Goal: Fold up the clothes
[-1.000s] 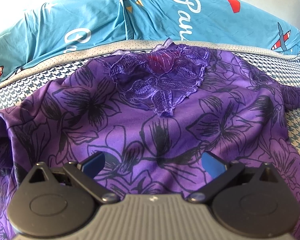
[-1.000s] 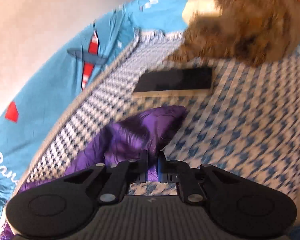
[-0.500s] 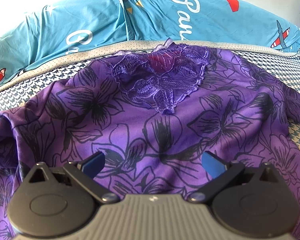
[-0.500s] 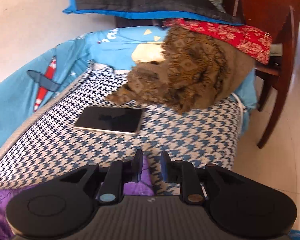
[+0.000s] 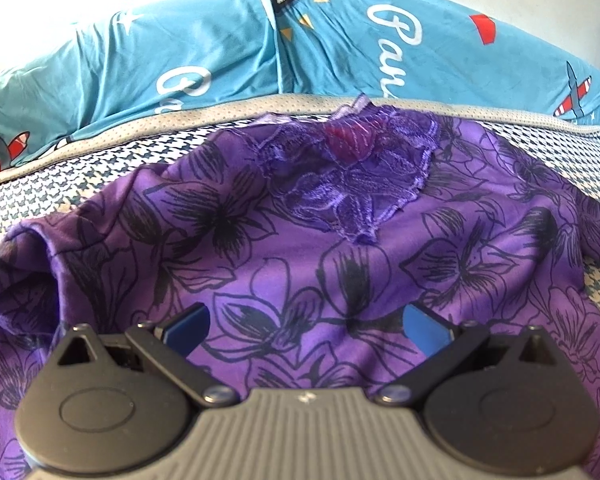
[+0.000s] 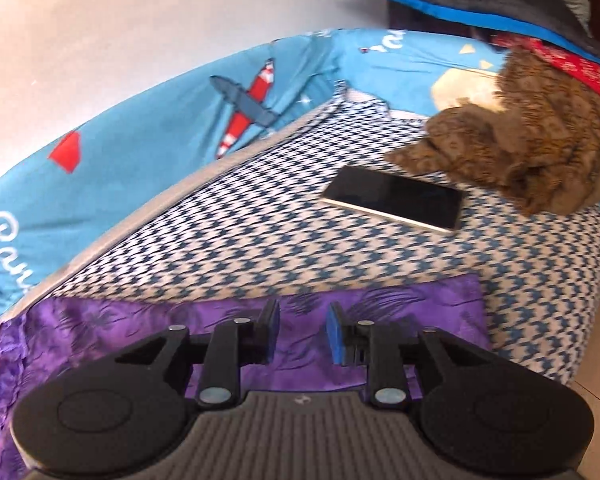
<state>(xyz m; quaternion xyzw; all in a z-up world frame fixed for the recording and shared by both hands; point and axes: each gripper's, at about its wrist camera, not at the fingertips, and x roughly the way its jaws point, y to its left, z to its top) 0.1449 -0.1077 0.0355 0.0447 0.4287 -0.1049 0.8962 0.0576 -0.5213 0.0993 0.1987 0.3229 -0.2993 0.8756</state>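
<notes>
Your left gripper [image 5: 304,326] hangs wide apart over the purple top [image 5: 300,264], gripping nothing. The top lies spread face-up on the bed [image 5: 60,184], lace collar [image 5: 352,176] toward the blue cover [image 5: 220,52], one side bunched. Your right gripper [image 6: 303,334] has just been opening: its jaws stand narrowly apart above a flattened sleeve [image 6: 420,300], pressing nothing. So the spreading looks nearly done; folding itself seems not yet begun. On the houndstooth sheet, right of the sleeve, a phone [image 6: 396,198] lies near a brown cloth heap [image 6: 532,148]. Pale wall behind, floor at far right.
</notes>
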